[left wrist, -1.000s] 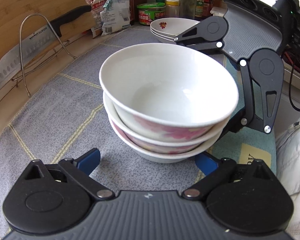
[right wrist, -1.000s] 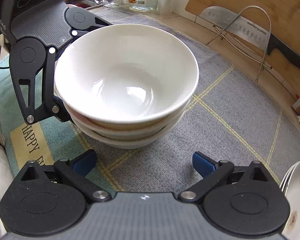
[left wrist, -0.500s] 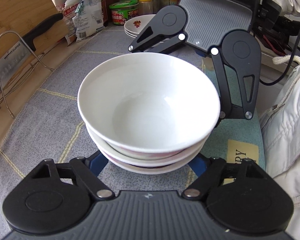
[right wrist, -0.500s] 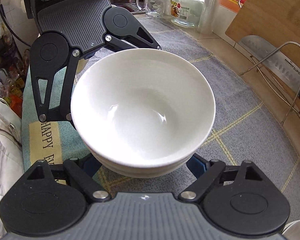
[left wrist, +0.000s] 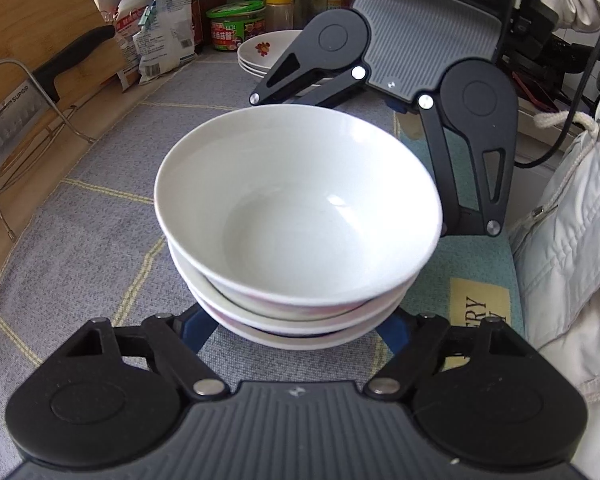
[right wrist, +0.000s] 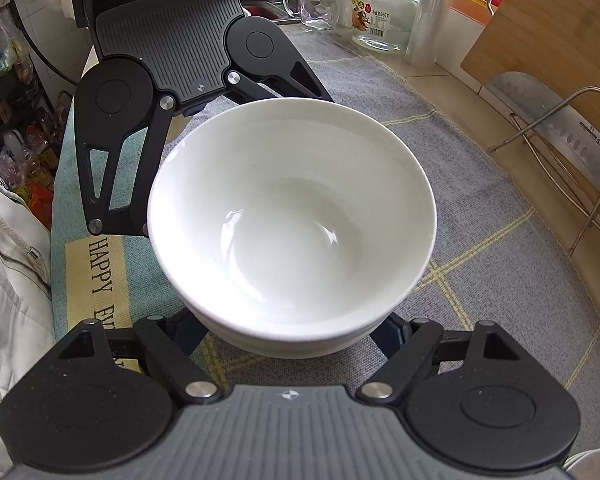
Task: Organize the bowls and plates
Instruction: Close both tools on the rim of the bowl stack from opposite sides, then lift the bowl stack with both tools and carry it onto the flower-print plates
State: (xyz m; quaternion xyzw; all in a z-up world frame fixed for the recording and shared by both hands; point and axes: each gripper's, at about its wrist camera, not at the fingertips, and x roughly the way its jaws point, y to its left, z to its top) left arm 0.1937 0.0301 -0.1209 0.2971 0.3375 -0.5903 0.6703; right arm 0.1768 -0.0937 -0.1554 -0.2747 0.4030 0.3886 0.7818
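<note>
A stack of three white bowls (left wrist: 298, 216) with pink flower marks on their outsides stands on the grey cloth mat (left wrist: 80, 232). It also shows in the right wrist view (right wrist: 292, 220). My left gripper (left wrist: 296, 330) is open, its blue fingers under the stack's near side, one on each side. My right gripper (right wrist: 296, 334) is open the same way at the opposite side of the stack. The fingertips are hidden under the bowls. A stack of white plates (left wrist: 260, 50) with a red flower sits at the far end of the mat.
A cleaver (left wrist: 32, 96) leans in a wire rack against a wooden board (left wrist: 24, 20) on the left. Bottles, a green tub (left wrist: 236, 26) and packets stand at the back. A glass jar (right wrist: 384, 12) and glass mug (right wrist: 312, 4) stand at the other end.
Both grippers have moved in toward the bowl stack from opposite sides, and their open fingers now reach under its base. The stack has stayed on the mat.
</note>
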